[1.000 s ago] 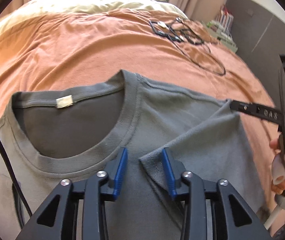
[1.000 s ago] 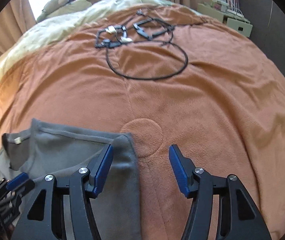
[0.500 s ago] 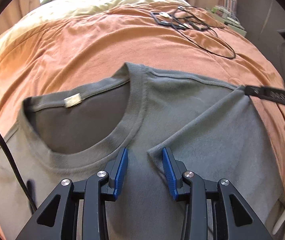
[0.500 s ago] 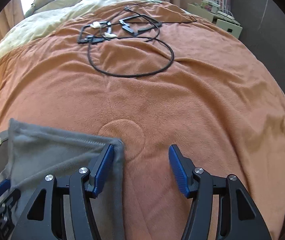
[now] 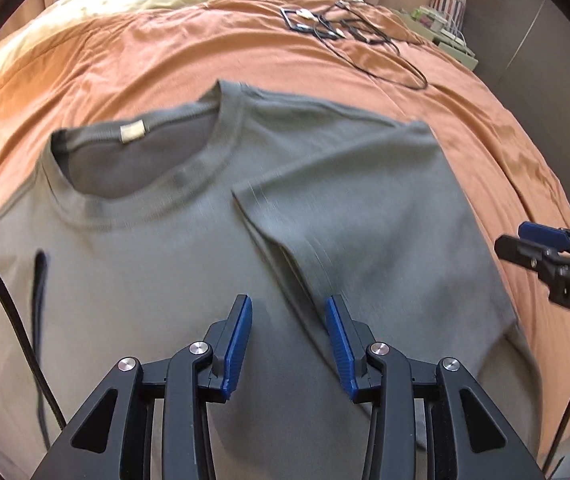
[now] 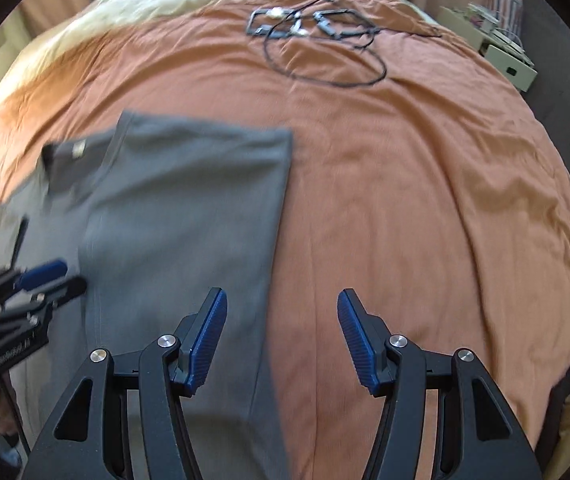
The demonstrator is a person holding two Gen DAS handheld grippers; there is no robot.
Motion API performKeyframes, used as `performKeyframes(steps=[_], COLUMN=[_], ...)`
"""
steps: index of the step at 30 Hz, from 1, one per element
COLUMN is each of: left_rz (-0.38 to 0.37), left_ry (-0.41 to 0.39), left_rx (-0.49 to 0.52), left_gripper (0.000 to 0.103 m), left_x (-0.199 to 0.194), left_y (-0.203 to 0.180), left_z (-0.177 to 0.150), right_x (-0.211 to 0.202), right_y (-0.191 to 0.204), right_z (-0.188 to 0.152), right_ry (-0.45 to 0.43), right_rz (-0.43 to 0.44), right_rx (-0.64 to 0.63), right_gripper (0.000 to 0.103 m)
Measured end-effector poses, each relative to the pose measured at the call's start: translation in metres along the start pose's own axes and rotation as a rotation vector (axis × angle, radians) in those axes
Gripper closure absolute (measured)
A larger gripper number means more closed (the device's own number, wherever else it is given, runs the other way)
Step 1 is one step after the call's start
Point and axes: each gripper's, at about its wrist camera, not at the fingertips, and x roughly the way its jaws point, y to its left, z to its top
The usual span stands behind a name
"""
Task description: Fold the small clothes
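Grey tee (image 5: 173,280) on bed (image 5: 165,60) judged light, limp, crease-prone; best pinched at folded edge, lower centre; both hand-held grippers (image 5: 289,344) (image 6: 281,340) seen spread, empty.

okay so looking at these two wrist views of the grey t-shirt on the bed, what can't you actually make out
- Lower part and hem of the grey t-shirt: left wrist view, hidden behind the left tongs and cut off by the bottom edge.
- The shirt's far sleeve: both views, cut off at the left edge.
- Neck label: any print is too small and blurred.
- Black cables on the orange blanket: right wrist view, too small to identify the attached pieces.
- Right tongs: only the tip shows in the left wrist view.
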Motion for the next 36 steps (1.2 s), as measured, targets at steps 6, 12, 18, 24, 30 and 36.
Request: performKeyframes(steps=[6, 12, 18, 24, 30, 36], left_rz=[-0.007, -0.014, -0.016, -0.036, -0.034, -0.062], left_ry=[0.008, 0.018, 0.026, 0.030, 0.035, 0.054], left_rx=[0.015, 0.012, 0.027, 0.037, 0.064, 0.089], left_gripper=[0.062, 0.062, 0.062, 0.067, 0.067, 0.067], left_x=[-0.009, -0.013, -0.011, -0.008, -0.008, -0.013], left_y=[-0.019, -0.032, -0.047, -0.059, -0.071, -0.069], left_z=[-0.023, -0.038, -0.046, -0.051, -0.056, -0.059], right_x=[-0.024, -0.030, -0.018, -0.017, -0.016, -0.044], right_y=[-0.002, 0.007, 0.015, -0.012, -0.028, -0.032], right_z=[-0.032, -0.061, -0.066, -0.070, -0.075, -0.068], right_ry=[0.001, 0.023, 0.003, -0.008, 0.011, 0.009], right_rz=[-0.004, -0.004, -0.086, -0.092, -0.065, -0.003], right_rx=[-0.035, -0.105, -0.118, 0.007, 0.071, 0.073], right_gripper=[0.047, 0.047, 0.047, 0.047, 0.047, 0.047])
